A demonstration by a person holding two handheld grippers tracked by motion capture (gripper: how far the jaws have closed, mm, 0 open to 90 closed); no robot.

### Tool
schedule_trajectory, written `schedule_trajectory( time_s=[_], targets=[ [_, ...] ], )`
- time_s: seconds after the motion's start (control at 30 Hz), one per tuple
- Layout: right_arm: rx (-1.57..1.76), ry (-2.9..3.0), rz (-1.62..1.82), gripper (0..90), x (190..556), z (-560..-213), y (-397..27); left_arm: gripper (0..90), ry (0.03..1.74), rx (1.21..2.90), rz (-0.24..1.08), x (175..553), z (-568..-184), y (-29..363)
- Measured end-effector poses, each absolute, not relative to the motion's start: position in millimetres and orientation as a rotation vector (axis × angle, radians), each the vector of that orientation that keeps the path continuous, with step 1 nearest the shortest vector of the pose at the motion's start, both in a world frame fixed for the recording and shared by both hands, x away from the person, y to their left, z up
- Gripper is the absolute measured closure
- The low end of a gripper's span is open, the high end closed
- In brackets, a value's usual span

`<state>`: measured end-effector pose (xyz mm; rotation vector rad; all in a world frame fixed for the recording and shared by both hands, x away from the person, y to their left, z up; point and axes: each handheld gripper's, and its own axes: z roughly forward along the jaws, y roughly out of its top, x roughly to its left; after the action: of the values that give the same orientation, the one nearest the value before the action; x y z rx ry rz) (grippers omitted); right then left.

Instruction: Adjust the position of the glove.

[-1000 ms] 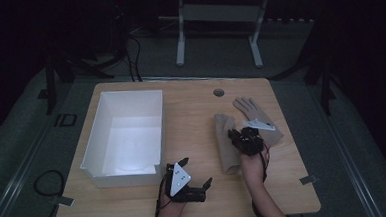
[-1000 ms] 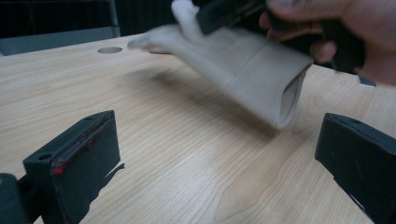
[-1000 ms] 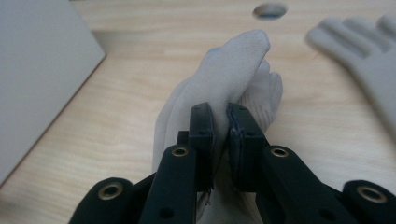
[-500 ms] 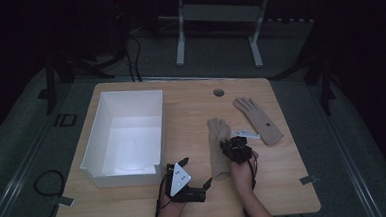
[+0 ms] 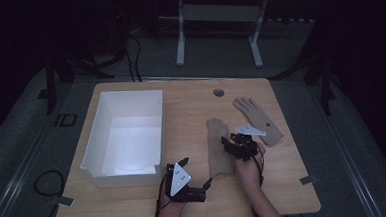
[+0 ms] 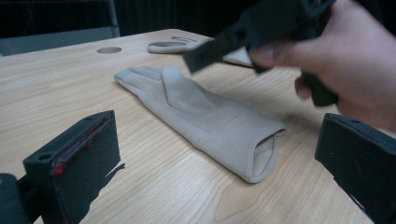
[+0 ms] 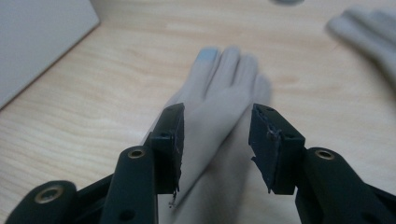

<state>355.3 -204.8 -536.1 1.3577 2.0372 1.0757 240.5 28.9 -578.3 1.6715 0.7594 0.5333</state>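
My right tool point(image 5: 231, 142) sits just right of centre in the high view, poised over the near glove point(image 5: 218, 146), jaws parted a moderate way with nothing between them. In the right gripper view the glove's palm runs up the middle of the frame between the two jaws, and whether they touch the fabric I can't tell. My left tool point(image 5: 206, 186) rests low in the frame on the worktop point(image 5: 191, 103), jaws spread wide and empty, and in the left gripper view they frame the glove's open cuff point(image 6: 265, 154) without reaching it. The glove lies flat, fingers pointing toward the top of the frame. The second glove point(image 5: 257, 119) lies farther right, apart from the first. The white bin point(image 5: 127, 137) at the left holds nothing. So I'd judge neither glove is stowed yet; both are left to do.
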Motion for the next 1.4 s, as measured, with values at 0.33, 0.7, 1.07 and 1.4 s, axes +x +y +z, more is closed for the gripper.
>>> schedule_trajectory(
  time_s=[0.33,0.7,1.07,1.4],
  targets=[
    [1.227,2.082,1.162,58.4,367.4,-508.6,-243.9,0.2,0.767,1.667,0.530,241.0,-578.4,29.3],
    [1.180,2.063,1.040,56.3,380.9,-501.5,-292.8,0.2,0.773,1.662,0.531,240.7,-578.4,29.0],
    [1.176,2.042,1.019,55.3,400.9,-498.1,-333.9,0.2,0.776,1.661,0.528,241.2,-578.4,29.4],
    [1.236,2.071,1.008,53.0,435.1,-522.3,-352.6,0.2,0.779,1.660,0.531,241.2,-578.4,29.5]
  ],
)
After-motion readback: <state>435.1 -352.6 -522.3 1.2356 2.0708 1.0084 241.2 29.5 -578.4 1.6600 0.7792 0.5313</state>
